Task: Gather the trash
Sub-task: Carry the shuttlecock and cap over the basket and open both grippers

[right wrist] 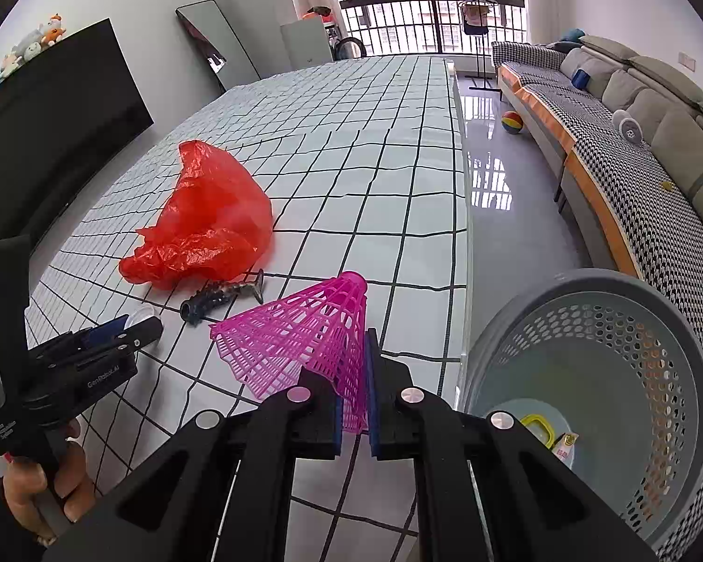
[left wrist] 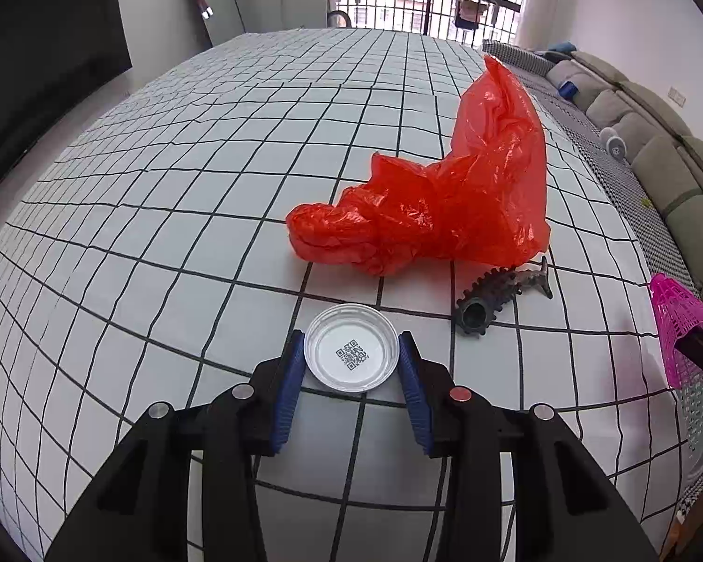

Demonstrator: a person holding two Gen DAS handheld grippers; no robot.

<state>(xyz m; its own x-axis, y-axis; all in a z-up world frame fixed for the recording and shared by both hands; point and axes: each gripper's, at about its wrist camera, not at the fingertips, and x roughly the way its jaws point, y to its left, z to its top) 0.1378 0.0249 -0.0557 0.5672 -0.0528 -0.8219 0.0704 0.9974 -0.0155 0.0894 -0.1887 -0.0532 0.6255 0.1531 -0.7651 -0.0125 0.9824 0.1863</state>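
right wrist view, right tool (right wrist: 354, 414) clamping pink shuttlecock (right wrist: 304, 332) skirt, nose pointing away up-right, left tool (left wrist: 350, 374) pinching lid (left wrist: 350, 347)

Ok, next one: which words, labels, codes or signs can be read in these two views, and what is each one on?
"GenRobot.AI": white print on the black body of the left gripper, read in the right wrist view.
Smaller white print on that gripper's handle: too small to read.
QR code inside the round white lid between the left gripper's pads: a code only, no readable words.
Label on a packet in the grey perforated bin: too blurred to read.
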